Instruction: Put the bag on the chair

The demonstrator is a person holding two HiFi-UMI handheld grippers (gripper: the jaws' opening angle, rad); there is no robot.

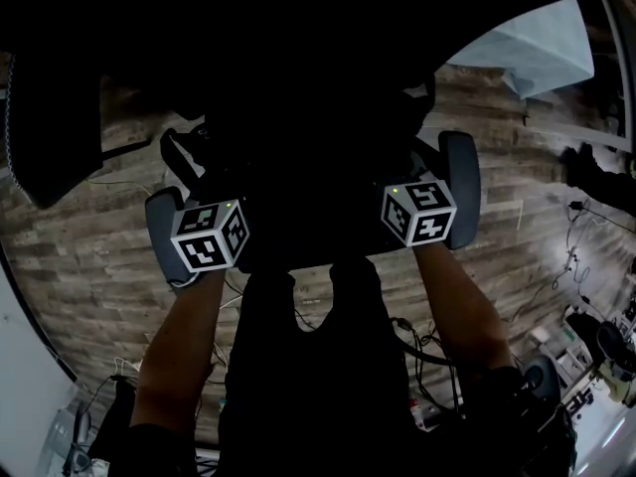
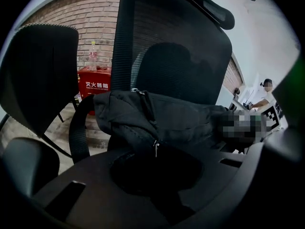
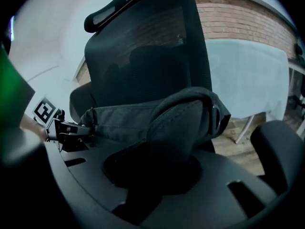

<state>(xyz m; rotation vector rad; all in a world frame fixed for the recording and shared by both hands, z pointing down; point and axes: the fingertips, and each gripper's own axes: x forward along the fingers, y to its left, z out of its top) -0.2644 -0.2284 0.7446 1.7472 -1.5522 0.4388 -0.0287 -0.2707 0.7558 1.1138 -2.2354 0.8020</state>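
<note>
A black mesh office chair (image 2: 181, 37) with a headrest fills both gripper views, its tall backrest upright and facing the tongs. In front of that backrest, held between the two hands, is a black fabric bag (image 2: 181, 118). Its long axis runs side to side, roughly level, from one pair of tongs to the other. Whether its underside touches the seat cannot be told.

In the head view, over a wood-plank floor (image 1: 89, 256), two bare forearms reach forward side by side. The left forearm (image 1: 184, 346) and the right forearm (image 1: 462, 306) lie nearly parallel, at about the same height. Both hands pitch their tools forward and down, with the marker cubes turned up toward the camera.

The left tongs (image 2: 157, 175) are clenched on a fold of the bag's cloth at its left end, just below a small silver zip pull (image 2: 155, 148). The right tongs (image 3: 152, 175) are clenched on the bag's padded shoulder strap (image 3: 181, 123), which arches up and over to a metal ring (image 3: 217, 116) at the right end.

Behind the chair's curved armrest (image 2: 78, 128) stands a red box (image 2: 97, 82) against a brick wall (image 2: 90, 18).
</note>
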